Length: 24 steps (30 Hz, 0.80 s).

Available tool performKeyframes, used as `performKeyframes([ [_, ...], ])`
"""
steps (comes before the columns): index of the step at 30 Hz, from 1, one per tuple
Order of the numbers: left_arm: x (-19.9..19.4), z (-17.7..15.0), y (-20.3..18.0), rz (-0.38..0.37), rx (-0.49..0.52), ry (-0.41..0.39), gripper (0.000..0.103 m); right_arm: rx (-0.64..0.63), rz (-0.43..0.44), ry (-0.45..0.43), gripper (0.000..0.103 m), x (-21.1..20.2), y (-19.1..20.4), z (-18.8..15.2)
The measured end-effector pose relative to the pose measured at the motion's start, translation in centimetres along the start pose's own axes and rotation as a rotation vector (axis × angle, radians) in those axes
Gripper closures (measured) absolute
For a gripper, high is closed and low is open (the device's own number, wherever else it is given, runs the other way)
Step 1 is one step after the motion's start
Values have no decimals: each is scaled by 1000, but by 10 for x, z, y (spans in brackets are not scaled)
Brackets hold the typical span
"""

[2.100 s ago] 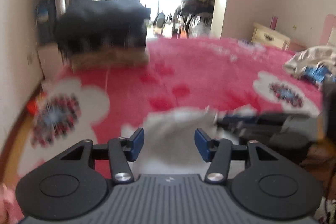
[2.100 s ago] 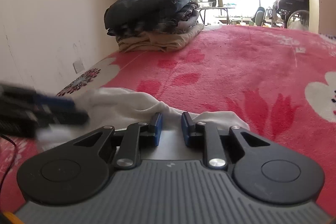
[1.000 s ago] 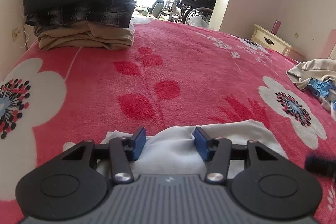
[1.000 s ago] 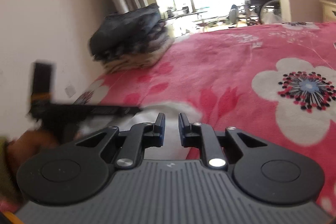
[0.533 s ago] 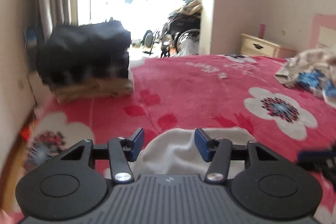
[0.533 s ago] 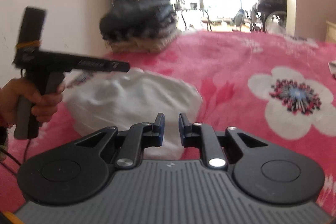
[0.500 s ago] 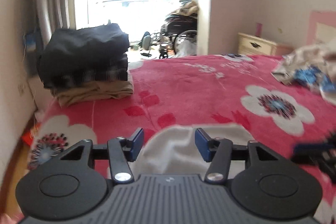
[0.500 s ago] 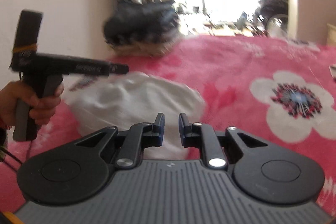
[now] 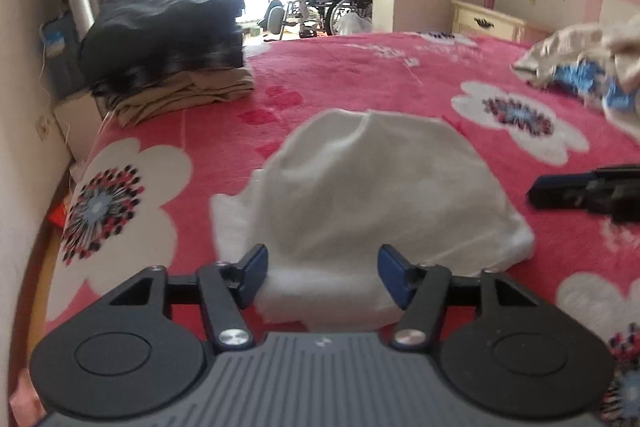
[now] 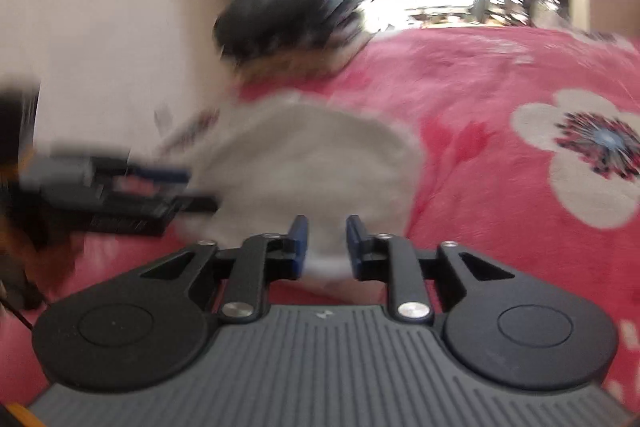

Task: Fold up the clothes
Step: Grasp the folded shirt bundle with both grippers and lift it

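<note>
1. The bed (image 9: 360, 67), covered by a red floral blanket, fills both views.
2. A stack of folded clothes (image 9: 168, 43) is seen at 10 o'clock: work judged done.
3. An unfolded heap (image 9: 580, 67) lies at 2 o'clock: work judged left.
4. The white garment (image 9: 380, 187), folded over, rests on the bed at centre.
5. The left claw (image 9: 322, 273), jaws just widened, is open; cloth lies between, ungripped.
6. The right claw (image 10: 323, 247), just parted, shows cloth in its narrow gap, released.

Left claw (image 9: 322, 273) agape, right claw (image 10: 323, 247) part-open
</note>
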<state>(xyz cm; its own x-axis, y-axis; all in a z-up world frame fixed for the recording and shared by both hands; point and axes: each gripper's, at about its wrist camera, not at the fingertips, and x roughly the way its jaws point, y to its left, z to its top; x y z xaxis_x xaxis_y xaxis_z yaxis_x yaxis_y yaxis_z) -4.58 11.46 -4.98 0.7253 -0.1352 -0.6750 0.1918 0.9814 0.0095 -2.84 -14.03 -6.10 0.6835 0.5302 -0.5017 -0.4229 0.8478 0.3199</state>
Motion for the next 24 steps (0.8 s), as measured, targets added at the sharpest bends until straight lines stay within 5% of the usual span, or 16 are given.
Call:
performKeyframes([
  [6,15,-1,57,-129,-280,117,27,424,84,-47,49,-6,-73,11],
  [11,49,-5,71,-259,-390,216,22,602,89,122,39,26,-100,2],
  [24,93,7,75,-390,-461,175,19,667,269,235,35,83,-104,8],
])
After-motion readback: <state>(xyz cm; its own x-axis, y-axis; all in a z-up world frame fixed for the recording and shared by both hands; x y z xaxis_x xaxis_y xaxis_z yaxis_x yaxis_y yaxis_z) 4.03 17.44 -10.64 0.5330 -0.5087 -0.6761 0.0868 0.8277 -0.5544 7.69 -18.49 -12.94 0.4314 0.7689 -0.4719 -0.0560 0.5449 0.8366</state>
